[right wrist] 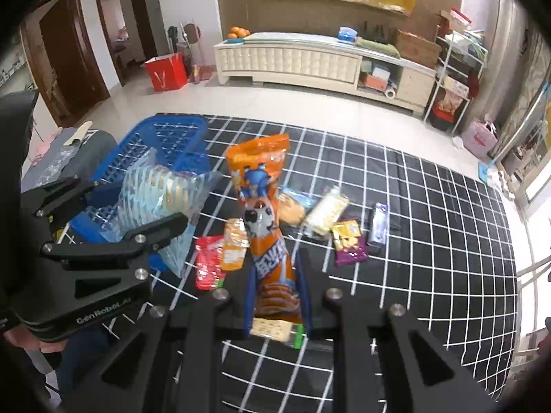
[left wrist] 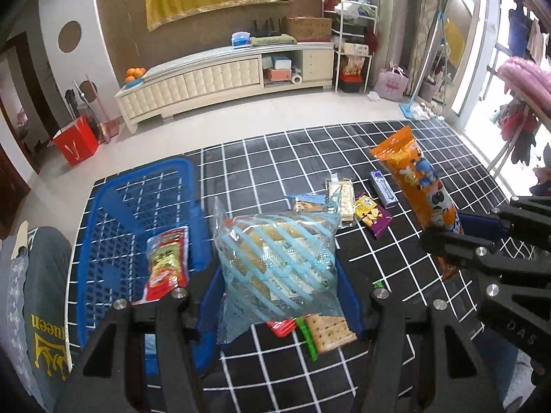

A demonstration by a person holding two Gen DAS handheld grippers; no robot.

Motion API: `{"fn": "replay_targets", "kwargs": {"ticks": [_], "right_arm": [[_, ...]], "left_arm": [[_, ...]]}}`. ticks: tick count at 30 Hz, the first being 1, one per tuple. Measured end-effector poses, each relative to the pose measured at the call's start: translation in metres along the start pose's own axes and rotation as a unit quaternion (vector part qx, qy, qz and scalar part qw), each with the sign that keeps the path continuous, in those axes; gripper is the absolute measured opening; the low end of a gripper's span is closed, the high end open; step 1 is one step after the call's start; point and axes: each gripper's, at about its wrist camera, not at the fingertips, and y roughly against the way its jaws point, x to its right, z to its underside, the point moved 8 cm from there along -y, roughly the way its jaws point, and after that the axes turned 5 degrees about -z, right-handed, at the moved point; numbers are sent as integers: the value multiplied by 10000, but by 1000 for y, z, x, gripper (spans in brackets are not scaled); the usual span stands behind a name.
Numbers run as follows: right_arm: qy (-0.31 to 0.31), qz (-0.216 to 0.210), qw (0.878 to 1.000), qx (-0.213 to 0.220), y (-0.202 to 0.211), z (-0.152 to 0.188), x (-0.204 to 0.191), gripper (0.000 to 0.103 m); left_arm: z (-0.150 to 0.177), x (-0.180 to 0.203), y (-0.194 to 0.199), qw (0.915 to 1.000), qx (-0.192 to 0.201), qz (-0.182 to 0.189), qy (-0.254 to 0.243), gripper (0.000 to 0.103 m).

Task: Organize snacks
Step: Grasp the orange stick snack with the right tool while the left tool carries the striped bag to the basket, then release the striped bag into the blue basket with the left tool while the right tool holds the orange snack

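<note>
My left gripper (left wrist: pixel 280 306) is shut on a clear bag with light blue stripes (left wrist: pixel 275 261) full of biscuits, lifted off the table just right of the blue basket (left wrist: pixel 137 206). A red packet (left wrist: pixel 168 265) lies in the basket. My right gripper (right wrist: pixel 277 296) is shut on the lower part of a long orange snack packet (right wrist: pixel 268 227), which stands up above the table. The left wrist view shows that packet (left wrist: pixel 413 186) and the right gripper (left wrist: pixel 454 232) at the right. The right wrist view shows the left gripper (right wrist: pixel 127 206) with the striped bag (right wrist: pixel 158 199).
On the black grid tablecloth (right wrist: pixel 430 241) lie a red packet (right wrist: pixel 206 265), a small orange packet (right wrist: pixel 234 244), a bun packet (right wrist: pixel 292 206), white wafers (right wrist: pixel 327 210), a purple packet (right wrist: pixel 349 242), a gum box (right wrist: pixel 377 223) and crackers (right wrist: pixel 275 332). Printed cloth (left wrist: pixel 38 309) lies at the left.
</note>
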Motion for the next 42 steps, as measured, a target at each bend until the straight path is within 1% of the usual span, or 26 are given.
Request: {"fn": "replay_targets", "kwargs": {"ticks": [3, 10, 14, 17, 20, 24, 30, 35, 39, 42], "right_arm": [[60, -63, 10000, 47, -1, -6, -16, 25], [156, -277, 9995, 3, -12, -19, -61, 25], [204, -442, 9988, 40, -18, -30, -86, 25], [285, -536, 9982, -14, -27, -35, -101, 25], [316, -611, 9976, -54, -35, -40, -111, 25], [272, -720, 9969, -134, -48, -45, -119, 25], [259, -746, 9965, -283, -69, -45, -123, 25], [240, -746, 9959, -446, -85, -41, -125, 25], [226, -745, 9956, -527, -93, -37, -123, 25], [195, -726, 9955, -569, -96, -37, -121, 25]], "left_arm": [[4, -18, 6, 10000, 4, 2, 72, 57], [14, -70, 21, 9997, 46, -154, 189, 57], [19, -96, 24, 9995, 2, -205, 232, 57], [21, -115, 25, 9991, -24, -352, 231, 57], [21, -131, 24, 9989, -78, -340, 309, 57], [25, -144, 18, 9987, -214, -299, 365, 57], [28, -154, -2, 9978, -405, -280, 438, 57], [40, -153, -25, 9960, -740, -86, 484, 58], [49, -152, -44, 9942, -953, -1, 504, 58], [57, -147, -56, 9913, -1173, 237, 540, 58]]}}
